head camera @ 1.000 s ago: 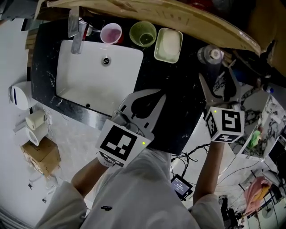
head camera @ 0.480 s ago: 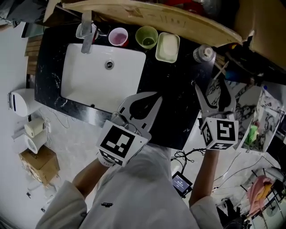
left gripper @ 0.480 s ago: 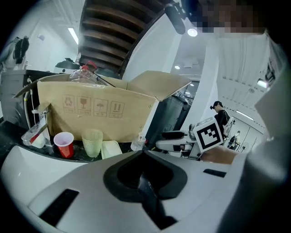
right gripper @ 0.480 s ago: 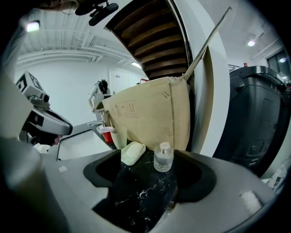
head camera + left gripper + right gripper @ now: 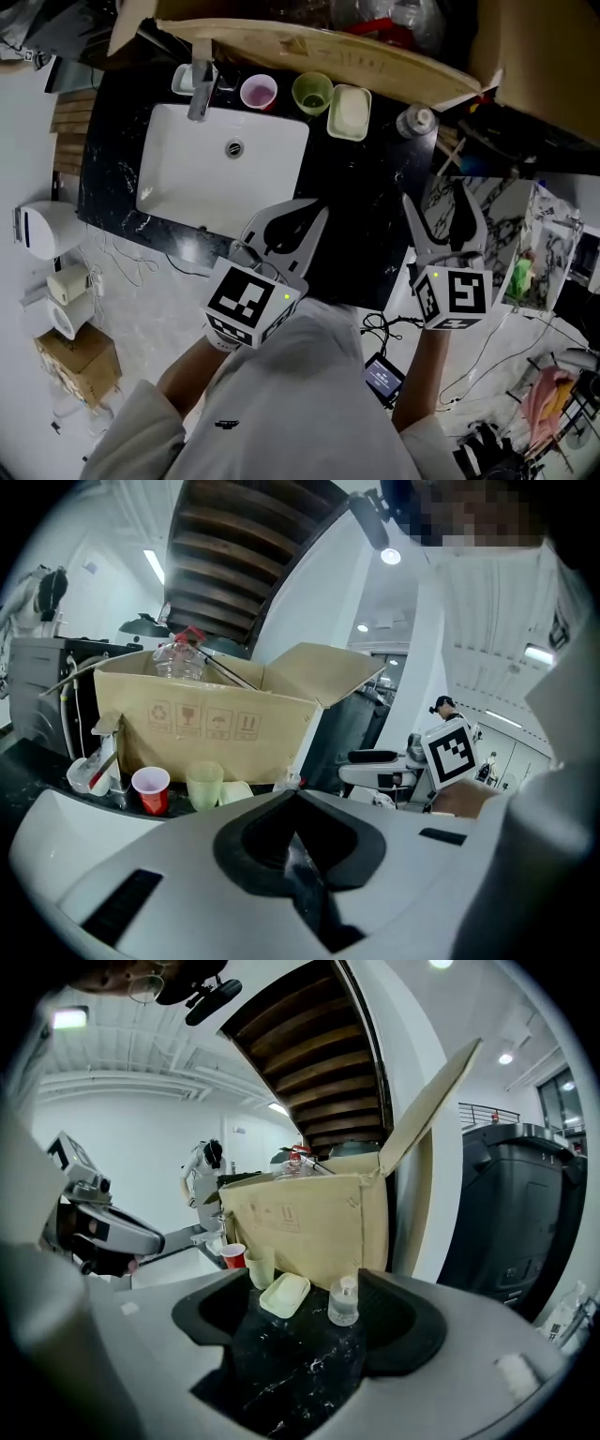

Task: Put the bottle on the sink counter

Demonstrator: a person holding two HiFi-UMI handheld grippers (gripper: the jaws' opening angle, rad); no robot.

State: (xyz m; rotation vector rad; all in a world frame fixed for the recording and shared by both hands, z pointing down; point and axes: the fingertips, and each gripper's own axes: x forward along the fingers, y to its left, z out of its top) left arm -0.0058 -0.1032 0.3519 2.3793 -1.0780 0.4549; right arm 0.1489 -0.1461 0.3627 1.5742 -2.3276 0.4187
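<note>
A clear bottle with a pale cap stands upright on the black marble counter, at its back right next to the cardboard box. The right gripper view shows the bottle ahead, just right of centre. My right gripper hangs open over the counter's right front part, well short of the bottle and holding nothing; its jaws frame bare counter. My left gripper is shut on nothing above the counter's front edge, right of the sink; its jaws meet at the tips.
A white sink basin with a faucet fills the counter's left. A pink cup, a green cup and a pale green soap dish line the back. An open cardboard box overhangs them. Cables lie on the floor at right.
Both grippers have drawn back toward the counter's front edge, and the gap between the right gripper and the bottle has grown. The bottle stays put.
</note>
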